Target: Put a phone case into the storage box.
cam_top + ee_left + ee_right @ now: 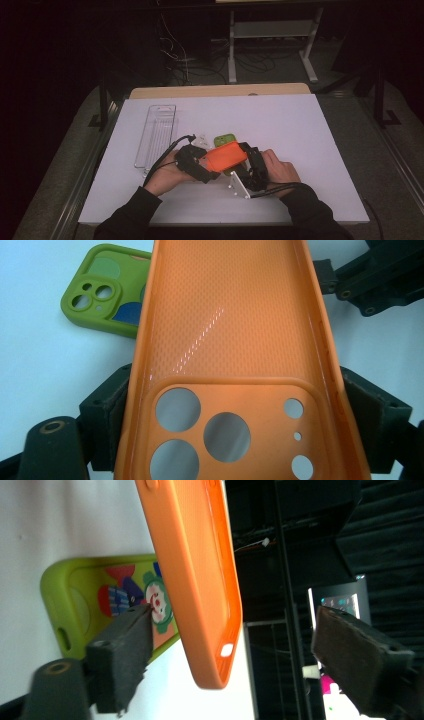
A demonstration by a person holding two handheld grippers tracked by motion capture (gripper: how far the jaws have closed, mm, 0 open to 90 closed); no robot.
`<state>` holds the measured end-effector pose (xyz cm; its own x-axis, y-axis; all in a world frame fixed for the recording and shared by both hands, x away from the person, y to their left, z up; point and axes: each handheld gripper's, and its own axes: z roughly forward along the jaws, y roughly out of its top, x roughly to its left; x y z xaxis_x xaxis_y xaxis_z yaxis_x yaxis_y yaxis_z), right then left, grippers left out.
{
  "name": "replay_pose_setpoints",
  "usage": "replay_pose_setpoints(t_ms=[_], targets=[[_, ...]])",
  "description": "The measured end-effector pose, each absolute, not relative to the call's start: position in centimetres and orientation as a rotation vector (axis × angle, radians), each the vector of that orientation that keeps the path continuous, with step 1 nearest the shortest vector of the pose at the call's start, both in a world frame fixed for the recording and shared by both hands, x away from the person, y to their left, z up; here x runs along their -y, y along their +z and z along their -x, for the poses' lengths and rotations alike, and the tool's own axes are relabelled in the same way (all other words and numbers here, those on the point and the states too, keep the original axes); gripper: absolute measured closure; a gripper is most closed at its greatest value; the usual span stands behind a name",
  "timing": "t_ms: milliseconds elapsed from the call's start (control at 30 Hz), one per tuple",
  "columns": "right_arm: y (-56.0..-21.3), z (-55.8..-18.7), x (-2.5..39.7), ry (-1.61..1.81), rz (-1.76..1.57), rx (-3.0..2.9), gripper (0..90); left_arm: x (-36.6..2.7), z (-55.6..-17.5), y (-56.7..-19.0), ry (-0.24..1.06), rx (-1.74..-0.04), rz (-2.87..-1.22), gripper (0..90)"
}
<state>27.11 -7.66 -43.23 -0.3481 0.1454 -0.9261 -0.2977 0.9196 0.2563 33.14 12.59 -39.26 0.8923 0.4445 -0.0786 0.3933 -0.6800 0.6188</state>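
Note:
An orange phone case (226, 156) hangs above the middle of the white table, between my two grippers. In the left gripper view the orange case (230, 340) lies with its camera-hole end nearest, and my left gripper (237, 412) is shut on its two long sides. My left gripper (206, 167) grips it from the left. My right gripper (240, 660) is open, its jaws set wide around the edge-on orange case (195, 570), the right jaw well off it. In the high view my right gripper (247, 160) meets the case's right end. A green phone case (225, 138) lies flat behind.
A clear plastic tray (157, 135) lies at the left of the white table top (310, 150). A small clear piece (200, 138) sits next to the green case (102, 290). Table legs and cables stand on the dark floor beyond the far edge.

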Motion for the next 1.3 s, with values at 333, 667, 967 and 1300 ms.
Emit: replay_pose_setpoints(t_ms=[333,667,967,1300], targets=[[-44.1,-27.2,6.5,0.457,0.198,-1.811,33.1,-12.6,-33.2,-39.2,0.096,-0.616,-2.376,15.8],[-45.0,-26.6,5.9,0.401,0.246,-1.798,51.5,-12.6,-33.2,-39.2,0.098,-0.615,-2.378,15.7],[-45.2,-26.4,5.7,0.387,0.265,-1.782,66.0,-12.8,-33.3,-39.1,0.103,-0.598,-2.399,15.7],[-45.2,-26.4,5.8,0.379,0.273,-1.775,73.4,-12.8,-33.2,-39.2,0.108,-0.63,-2.375,15.7]])
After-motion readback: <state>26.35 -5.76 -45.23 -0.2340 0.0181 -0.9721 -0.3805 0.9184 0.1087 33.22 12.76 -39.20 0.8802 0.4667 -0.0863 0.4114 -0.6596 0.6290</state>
